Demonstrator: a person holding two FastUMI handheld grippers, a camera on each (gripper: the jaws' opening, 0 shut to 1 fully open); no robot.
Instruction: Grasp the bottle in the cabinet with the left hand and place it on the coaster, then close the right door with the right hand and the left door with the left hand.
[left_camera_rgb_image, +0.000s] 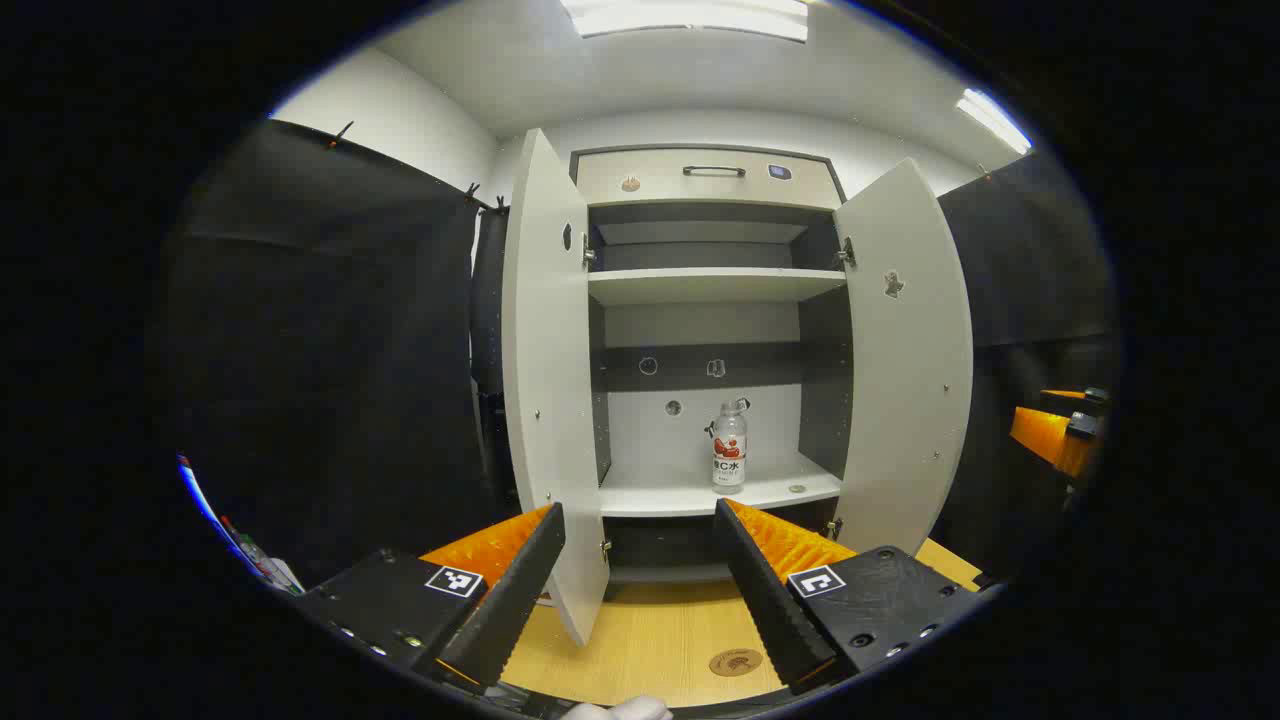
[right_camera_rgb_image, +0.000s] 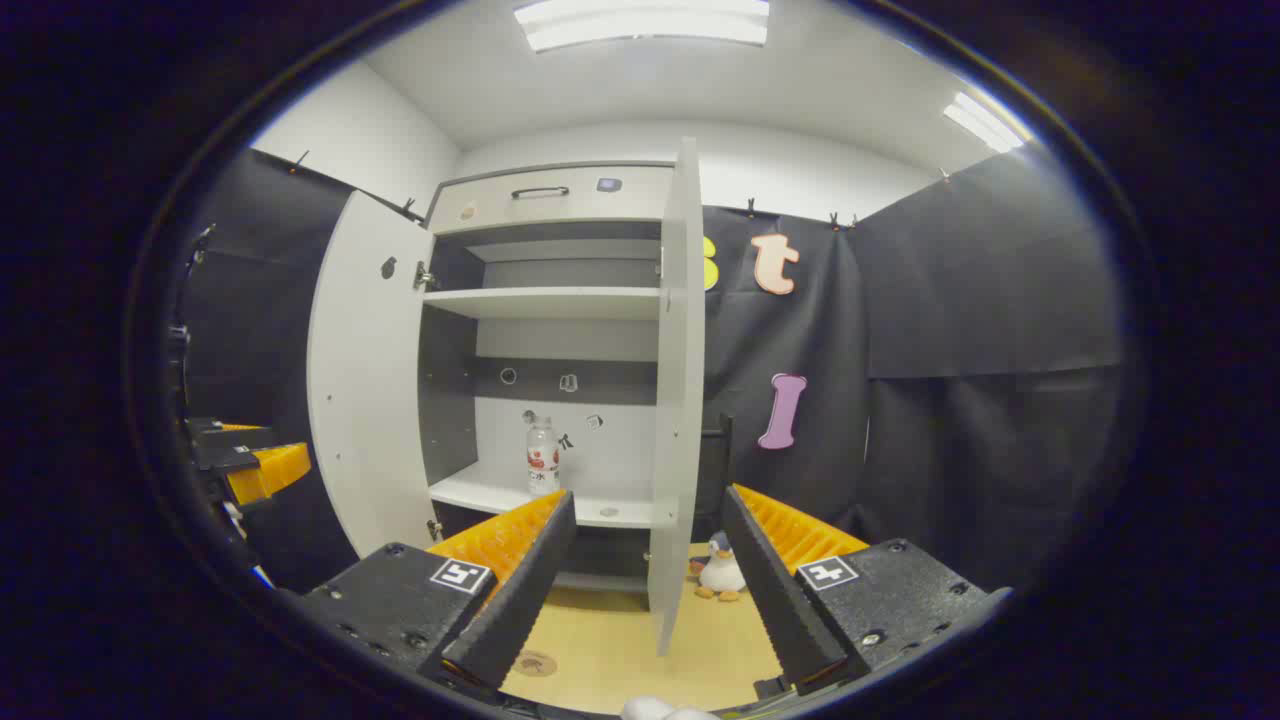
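Note:
A clear bottle (left_camera_rgb_image: 729, 447) with a red and white label stands upright on the cabinet's lower shelf (left_camera_rgb_image: 690, 495), right of centre. Both cabinet doors hang open: the left door (left_camera_rgb_image: 545, 380) and the right door (left_camera_rgb_image: 905, 350). My left gripper (left_camera_rgb_image: 640, 575) is open, well in front of the shelf, with nothing between its fingers. A round brown coaster (left_camera_rgb_image: 736, 662) lies on the wooden tabletop below it. In the right gripper view the bottle (right_camera_rgb_image: 542, 456) stands behind the right door's edge (right_camera_rgb_image: 678, 400). My right gripper (right_camera_rgb_image: 648, 580) is open, its fingers either side of that edge, apart from it.
A small penguin toy (right_camera_rgb_image: 718, 573) sits on the tabletop right of the right door. The coaster (right_camera_rgb_image: 537, 663) lies near my right gripper's left finger. The other gripper (left_camera_rgb_image: 1060, 430) shows at the far right of the left gripper view. An upper shelf (left_camera_rgb_image: 715, 285) and a drawer (left_camera_rgb_image: 710, 175) top the cabinet.

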